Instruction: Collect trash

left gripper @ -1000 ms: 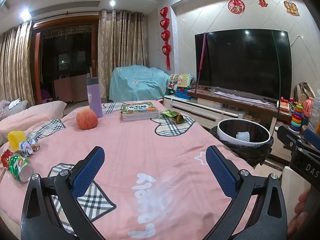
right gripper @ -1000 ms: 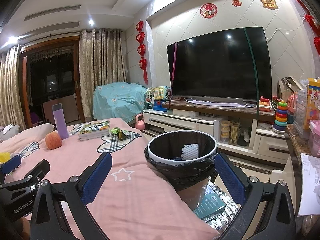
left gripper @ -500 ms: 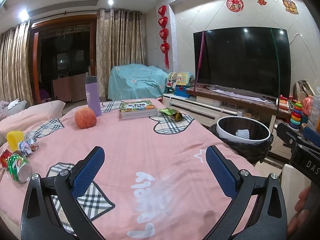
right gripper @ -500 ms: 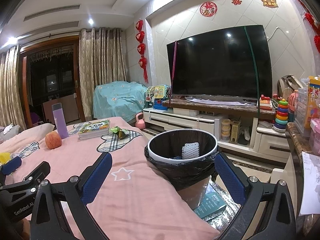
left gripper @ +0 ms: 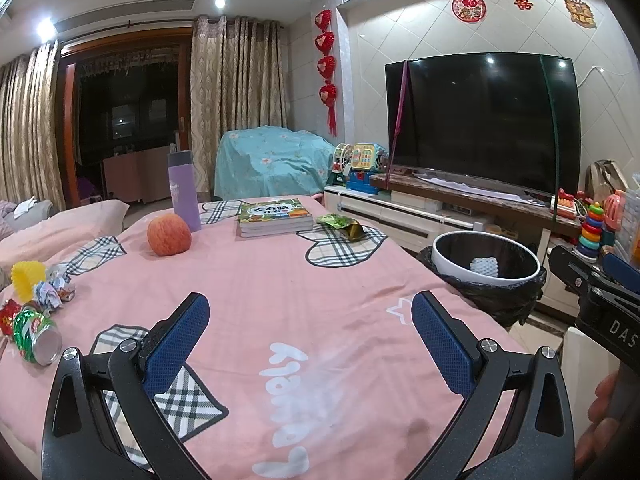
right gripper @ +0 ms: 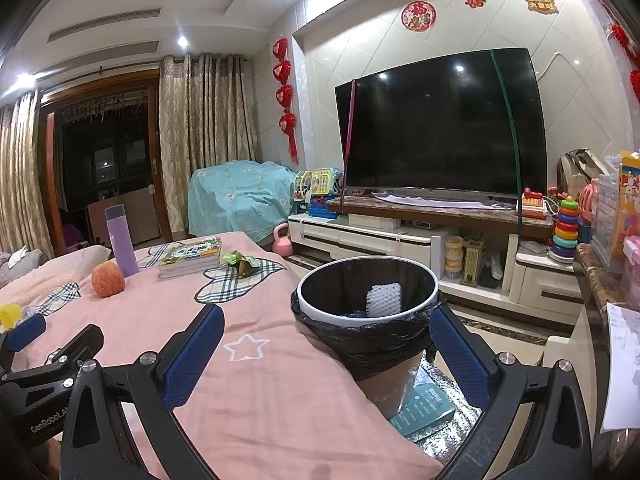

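Your left tongs (left gripper: 310, 326) hang wide open and empty over the pink-covered desk (left gripper: 280, 280), the blue pads (left gripper: 178, 334) well apart with nothing between them. Your right tongs (right gripper: 326, 344) are equally wide open and empty, held above the desk's edge with the bin (right gripper: 366, 312) straight ahead between the pads, its black liner folded over a white rim and a white foam net (right gripper: 383, 300) lying inside. The trash sits far to the left of the left tongs: a crushed green can (left gripper: 36, 336) on its side, crumpled wrappers (left gripper: 54, 292) just beyond it and a yellow foam cup (left gripper: 27, 282) beside those. Ahead and to the right of the left tongs, a green snack wrapper (left gripper: 342, 226) lies near the desk's far edge, just right of a stack of books (left gripper: 275, 222). An apple (left gripper: 169, 235) and a purple bottle (left gripper: 183, 192) stand to the left of the books.
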Demonstrator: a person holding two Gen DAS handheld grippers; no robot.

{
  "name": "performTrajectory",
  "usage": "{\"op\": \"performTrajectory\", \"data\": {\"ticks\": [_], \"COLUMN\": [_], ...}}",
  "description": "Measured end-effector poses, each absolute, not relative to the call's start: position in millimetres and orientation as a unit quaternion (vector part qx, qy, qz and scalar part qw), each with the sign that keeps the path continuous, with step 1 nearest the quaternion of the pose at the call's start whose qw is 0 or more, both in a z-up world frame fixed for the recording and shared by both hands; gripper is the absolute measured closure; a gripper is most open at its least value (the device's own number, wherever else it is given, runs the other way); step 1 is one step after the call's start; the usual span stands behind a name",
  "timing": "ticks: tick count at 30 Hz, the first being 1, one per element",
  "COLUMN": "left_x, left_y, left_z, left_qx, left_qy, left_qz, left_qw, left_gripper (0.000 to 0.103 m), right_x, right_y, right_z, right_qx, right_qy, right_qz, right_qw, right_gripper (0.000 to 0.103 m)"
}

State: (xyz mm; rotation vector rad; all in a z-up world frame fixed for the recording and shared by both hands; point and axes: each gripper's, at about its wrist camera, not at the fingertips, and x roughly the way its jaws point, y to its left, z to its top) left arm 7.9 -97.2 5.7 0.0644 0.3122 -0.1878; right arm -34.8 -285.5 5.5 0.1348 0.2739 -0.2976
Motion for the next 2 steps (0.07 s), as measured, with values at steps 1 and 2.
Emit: {"op": "performTrajectory", "data": {"ticks": [1, 2], "left_x": [8.1, 9.2], "left_y": [-97.0, -96.3], "left_z": [5.6, 5.3], "left_qx": [0.031, 0.031], "left_qy": [0.156, 0.157], "left_qz": [-0.093, -0.093], "left_qw": [0.983, 0.983], "left_gripper": [0.0, 0.0], "right_x": [-34.5, -34.1], "right_y": [-285.3, -284.9], "right_z": [5.4, 5.4], "right_qx": [0.067, 0.066], "right_qy": [0.136, 0.137], "right_qz": [-0.147, -0.146], "right_qw": [0.977, 0.977], "right_gripper": [0.0, 0.0]}}
